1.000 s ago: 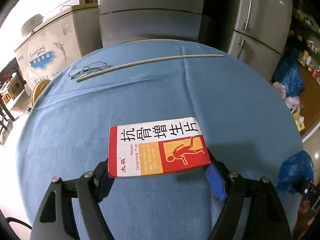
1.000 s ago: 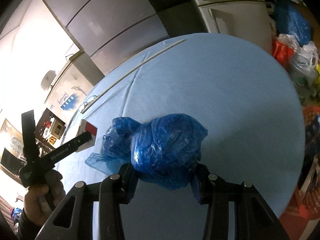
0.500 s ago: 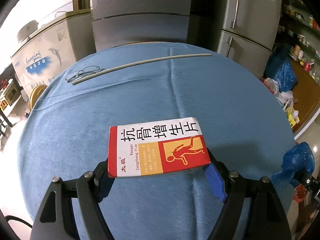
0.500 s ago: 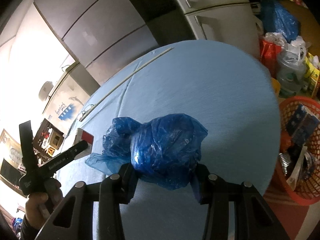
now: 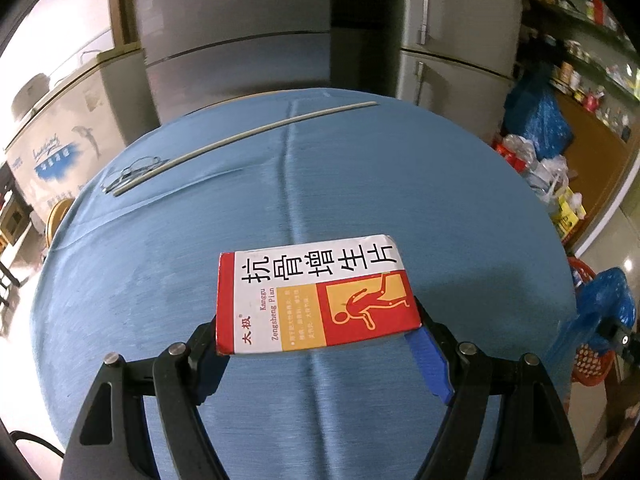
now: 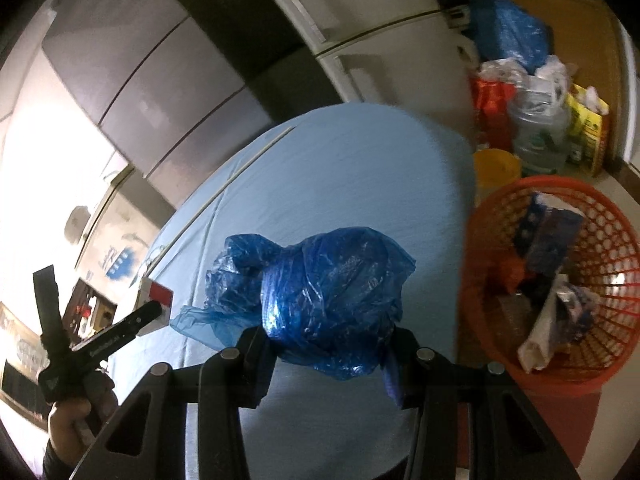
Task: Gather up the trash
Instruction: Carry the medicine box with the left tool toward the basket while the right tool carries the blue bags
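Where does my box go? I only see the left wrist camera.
Observer: Into the orange mesh basket on the floor beside the table. It already holds scraps.
Operator: What's the other gripper doing?
Observer: The right gripper is shut on a crumpled blue plastic bag.
Operator: Is somebody holding my gripper?
Observer: Yes, a hand grips the left gripper's handle, with the medicine box between its fingers.

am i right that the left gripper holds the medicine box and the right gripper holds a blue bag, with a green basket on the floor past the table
Not quite: the basket is orange-red, not green, as the right wrist view shows. The rest stands: the left gripper holds the medicine box, the right gripper holds the blue bag, and the basket sits on the floor past the table.
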A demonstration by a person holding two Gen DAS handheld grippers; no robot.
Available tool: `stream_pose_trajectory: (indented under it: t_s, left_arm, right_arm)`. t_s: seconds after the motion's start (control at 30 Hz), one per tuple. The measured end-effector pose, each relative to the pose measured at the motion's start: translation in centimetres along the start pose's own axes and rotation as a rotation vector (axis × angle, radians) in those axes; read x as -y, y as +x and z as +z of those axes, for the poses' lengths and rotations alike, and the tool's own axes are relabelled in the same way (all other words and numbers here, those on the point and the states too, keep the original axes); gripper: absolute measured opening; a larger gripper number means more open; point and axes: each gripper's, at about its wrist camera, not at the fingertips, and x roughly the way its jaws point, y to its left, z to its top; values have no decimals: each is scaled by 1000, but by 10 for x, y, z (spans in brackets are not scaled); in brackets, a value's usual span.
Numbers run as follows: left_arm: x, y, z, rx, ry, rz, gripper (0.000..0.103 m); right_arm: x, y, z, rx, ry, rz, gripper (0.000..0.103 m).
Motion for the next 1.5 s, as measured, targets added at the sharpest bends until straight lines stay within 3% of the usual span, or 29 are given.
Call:
stream_pose_trajectory:
  t_s: [0.63, 1.03, 1.5]
  left_arm:
    - [126, -15, 7, 21, 218, -158, 81]
    - [189, -17, 12, 19, 331, -228, 81]
    - [223, -12, 12, -1, 380, -252, 81]
  right_arm:
    - [145, -79, 19, 165, 229, -242, 47]
    - [183, -61, 16, 113, 283, -284, 47]
    - [200, -43, 13, 48, 286, -300, 48]
